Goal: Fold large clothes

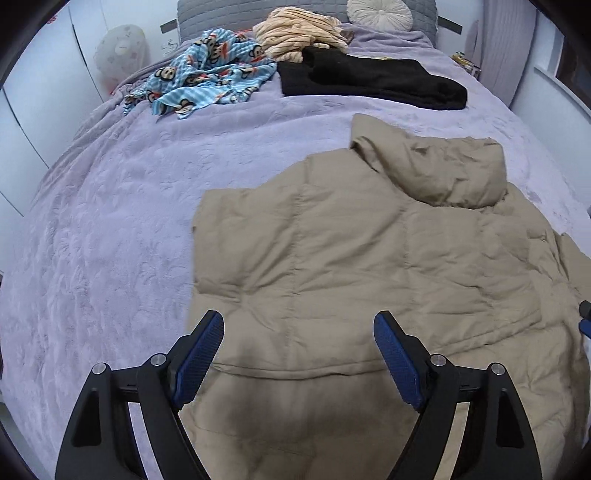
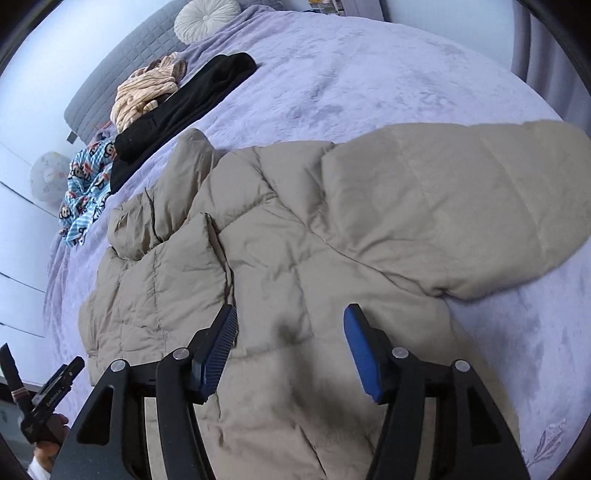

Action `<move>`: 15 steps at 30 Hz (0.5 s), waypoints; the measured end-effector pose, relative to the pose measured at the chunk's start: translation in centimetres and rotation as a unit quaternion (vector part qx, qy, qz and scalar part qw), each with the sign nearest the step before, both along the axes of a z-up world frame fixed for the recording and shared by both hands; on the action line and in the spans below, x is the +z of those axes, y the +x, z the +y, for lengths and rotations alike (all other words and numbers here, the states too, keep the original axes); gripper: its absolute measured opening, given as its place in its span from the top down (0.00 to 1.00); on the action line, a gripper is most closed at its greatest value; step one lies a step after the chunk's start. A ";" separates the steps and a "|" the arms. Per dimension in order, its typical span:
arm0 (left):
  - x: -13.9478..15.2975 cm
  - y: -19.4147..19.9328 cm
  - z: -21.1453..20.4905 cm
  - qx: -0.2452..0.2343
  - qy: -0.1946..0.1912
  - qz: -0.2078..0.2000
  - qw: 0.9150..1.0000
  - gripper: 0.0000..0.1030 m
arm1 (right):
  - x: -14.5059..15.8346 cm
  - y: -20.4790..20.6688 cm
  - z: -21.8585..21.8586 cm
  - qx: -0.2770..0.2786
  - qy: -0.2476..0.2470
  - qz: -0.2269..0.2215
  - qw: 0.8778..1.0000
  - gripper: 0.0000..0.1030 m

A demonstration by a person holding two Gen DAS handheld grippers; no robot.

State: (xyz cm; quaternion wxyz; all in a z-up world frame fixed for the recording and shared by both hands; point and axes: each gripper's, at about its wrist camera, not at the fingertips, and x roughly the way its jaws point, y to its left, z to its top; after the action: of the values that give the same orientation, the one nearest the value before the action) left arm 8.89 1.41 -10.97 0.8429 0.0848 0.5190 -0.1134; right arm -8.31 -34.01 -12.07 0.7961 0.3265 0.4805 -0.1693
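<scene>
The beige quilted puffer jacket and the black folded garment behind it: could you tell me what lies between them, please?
Only bare lilac plush bedspread separates the jacket from the black garment, clearest in the left wrist view.

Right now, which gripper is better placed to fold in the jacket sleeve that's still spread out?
Right. The right gripper hangs open over the tan jacket beside the outstretched sleeve. The left gripper is over the opposite, already-folded side.

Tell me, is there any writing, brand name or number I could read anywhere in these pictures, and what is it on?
No text can be read with certainty.
Small pale lettering on the black handheld device at the lower left of the right wrist view: too small and blurred to read.
Blue monkey-print fabric: cartoon faces only, no words.
Tan puffer jacket: no label or logo visible.
Colourful items beyond the bed: too blurred.
</scene>
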 end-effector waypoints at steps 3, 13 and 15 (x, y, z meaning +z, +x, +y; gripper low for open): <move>-0.1 -1.8 -3.5 -0.024 -0.011 0.018 0.999 0.18 | -0.2 -2.8 -1.2 -0.018 0.022 0.001 1.000 0.27; 0.1 -6.3 -13.9 -0.101 0.005 0.024 0.995 0.00 | -1.5 -10.5 -7.8 -0.105 0.066 -0.005 0.992 0.17; 0.0 -6.8 -15.4 -0.108 0.003 0.031 0.994 0.00 | -1.8 -11.8 -9.5 -0.129 0.077 -0.010 0.989 0.14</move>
State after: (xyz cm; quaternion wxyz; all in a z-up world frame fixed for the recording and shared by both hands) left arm 2.12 -13.96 -11.02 0.8091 0.1396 0.5328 -0.2051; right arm -20.11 -43.52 -13.83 0.7448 0.4481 0.4377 -0.2300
